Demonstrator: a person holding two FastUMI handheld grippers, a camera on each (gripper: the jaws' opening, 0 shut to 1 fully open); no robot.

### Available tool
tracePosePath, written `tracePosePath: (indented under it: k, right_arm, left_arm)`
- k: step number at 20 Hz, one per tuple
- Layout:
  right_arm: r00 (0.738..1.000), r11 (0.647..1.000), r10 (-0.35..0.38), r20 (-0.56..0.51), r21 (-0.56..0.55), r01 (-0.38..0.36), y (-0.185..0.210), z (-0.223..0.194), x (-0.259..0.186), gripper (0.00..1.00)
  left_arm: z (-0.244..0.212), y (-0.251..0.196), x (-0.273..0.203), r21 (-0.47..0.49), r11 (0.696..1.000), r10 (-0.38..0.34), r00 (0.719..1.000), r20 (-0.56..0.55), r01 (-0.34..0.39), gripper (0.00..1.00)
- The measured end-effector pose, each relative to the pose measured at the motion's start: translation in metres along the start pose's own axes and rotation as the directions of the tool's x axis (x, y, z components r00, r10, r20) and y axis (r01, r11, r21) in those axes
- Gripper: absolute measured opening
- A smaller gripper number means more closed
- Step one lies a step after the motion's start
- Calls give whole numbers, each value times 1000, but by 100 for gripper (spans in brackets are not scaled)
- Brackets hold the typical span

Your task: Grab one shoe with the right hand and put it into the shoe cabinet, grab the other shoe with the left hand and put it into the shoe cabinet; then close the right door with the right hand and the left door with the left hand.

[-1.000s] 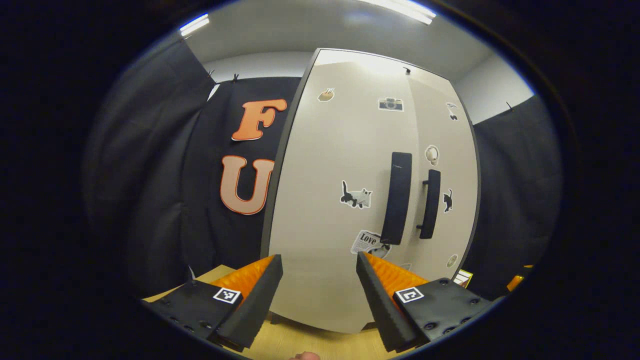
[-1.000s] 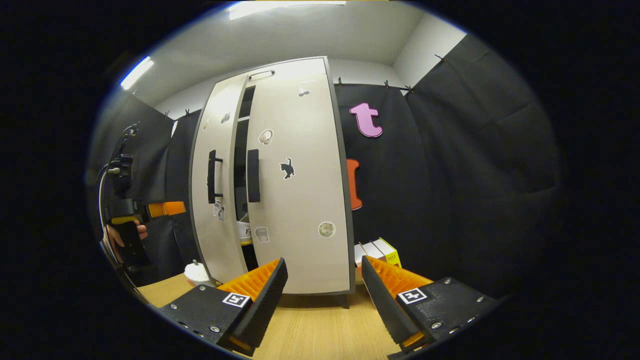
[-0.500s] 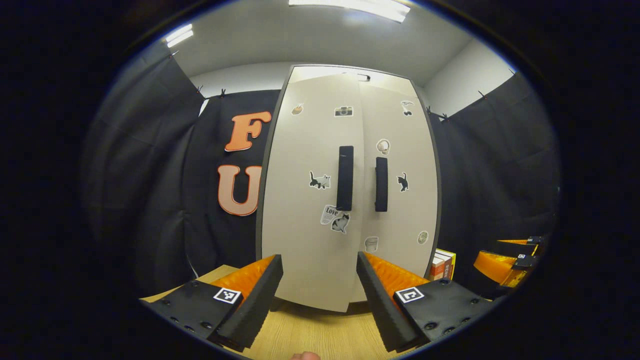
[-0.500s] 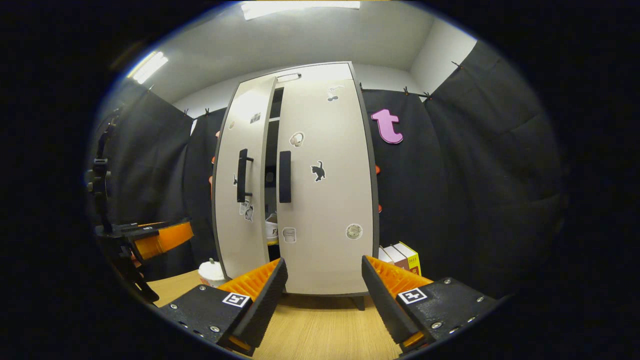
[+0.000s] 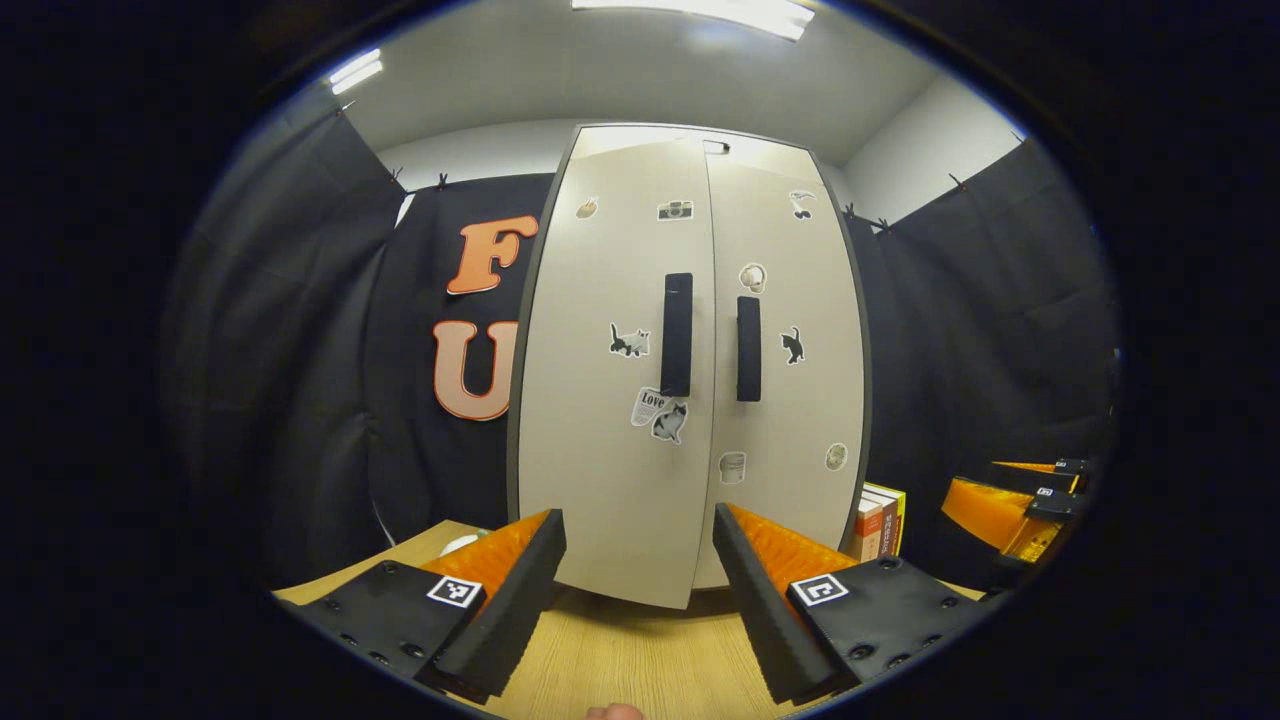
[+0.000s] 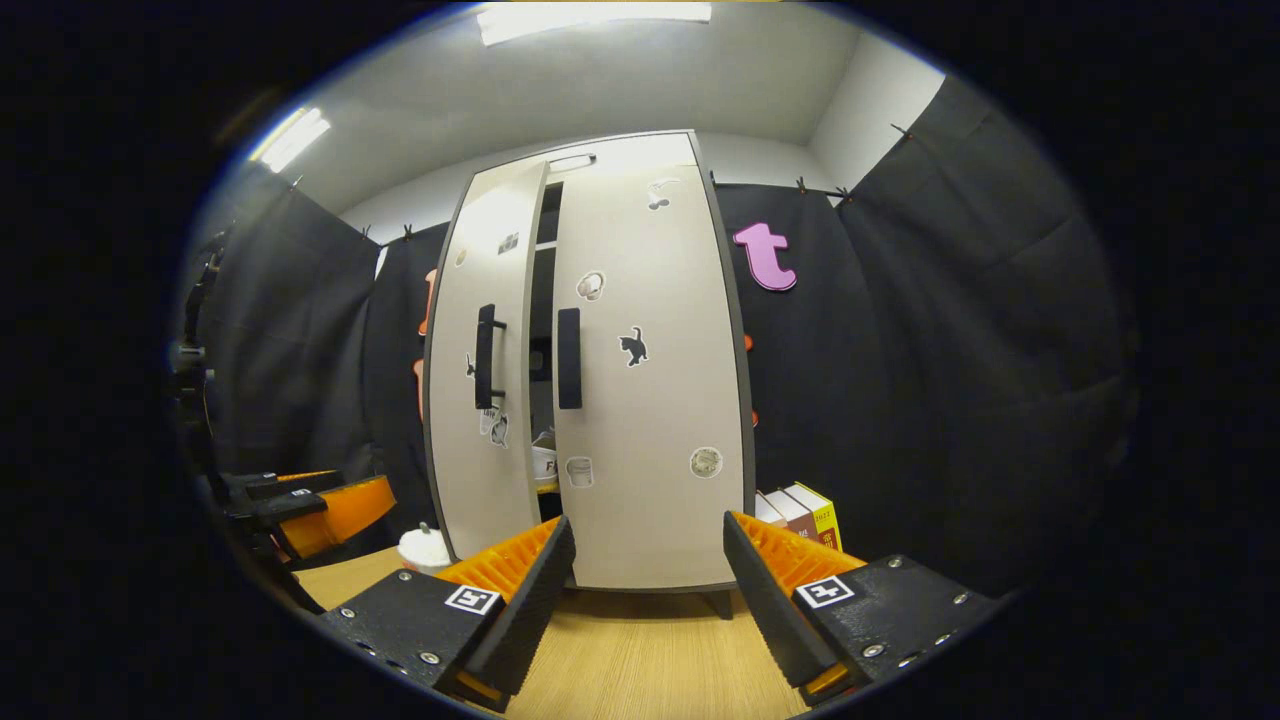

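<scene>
The pale shoe cabinet (image 5: 600, 470) stands upright on the wooden table, stickers on both doors. In the right gripper view its left door (image 6: 462, 450) hangs a little ajar, leaving a dark gap (image 6: 541, 330) beside the right door (image 6: 650, 420), which sits flush. Something white (image 6: 545, 466) shows low in that gap; I cannot tell what it is. My left gripper (image 5: 640, 600) is open and holds nothing, a short way off the left door (image 5: 590, 400). My right gripper (image 6: 645, 600) is open too, facing the right door from farther back.
Books (image 6: 800, 510) stand against the cabinet's right side, also visible as books (image 5: 880, 522). A small white object (image 6: 425, 548) sits on the table (image 6: 640, 660) by the left door. The other gripper (image 6: 320, 500) is at the left, and the other gripper (image 5: 1020, 500) at the right.
My left gripper has drawn back from the cabinet, and the left door has swung from wider open to nearly shut. The right gripper has barely moved.
</scene>
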State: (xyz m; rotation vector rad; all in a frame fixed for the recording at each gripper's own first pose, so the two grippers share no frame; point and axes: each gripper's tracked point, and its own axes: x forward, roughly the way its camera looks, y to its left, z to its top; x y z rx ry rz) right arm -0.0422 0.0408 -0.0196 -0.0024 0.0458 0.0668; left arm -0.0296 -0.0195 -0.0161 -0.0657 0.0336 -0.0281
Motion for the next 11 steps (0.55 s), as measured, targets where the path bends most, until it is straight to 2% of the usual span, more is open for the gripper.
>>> tracePosePath:
  k: [11]
  right_arm:
    - [1000, 1000, 7, -2, 17, -7, 9, 0, -2, 92]
  left_arm:
    - [7, 16, -5, 20, 999, 27, 1000, 11, -27, 96]
